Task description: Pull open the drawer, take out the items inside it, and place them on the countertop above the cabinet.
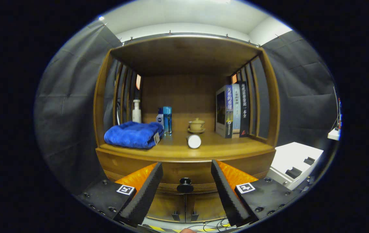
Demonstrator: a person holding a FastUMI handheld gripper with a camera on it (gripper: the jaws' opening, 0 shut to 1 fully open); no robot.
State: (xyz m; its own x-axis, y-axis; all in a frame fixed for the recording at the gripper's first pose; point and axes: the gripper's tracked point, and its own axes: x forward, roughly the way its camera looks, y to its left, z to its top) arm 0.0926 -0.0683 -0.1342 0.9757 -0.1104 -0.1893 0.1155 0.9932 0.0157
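While my gripper [187,173] is hanging wide open and empty, the drawer's knob [185,185] is sitting dead ahead, centred between its fingers, just beyond them.

The gripper view looks straight and level at the wooden cabinet [184,97] from close in front, about level with its worktop [184,150]. The drawer knob [185,185] sits below that worktop, framed between the wide-spread jaws, clear of both.
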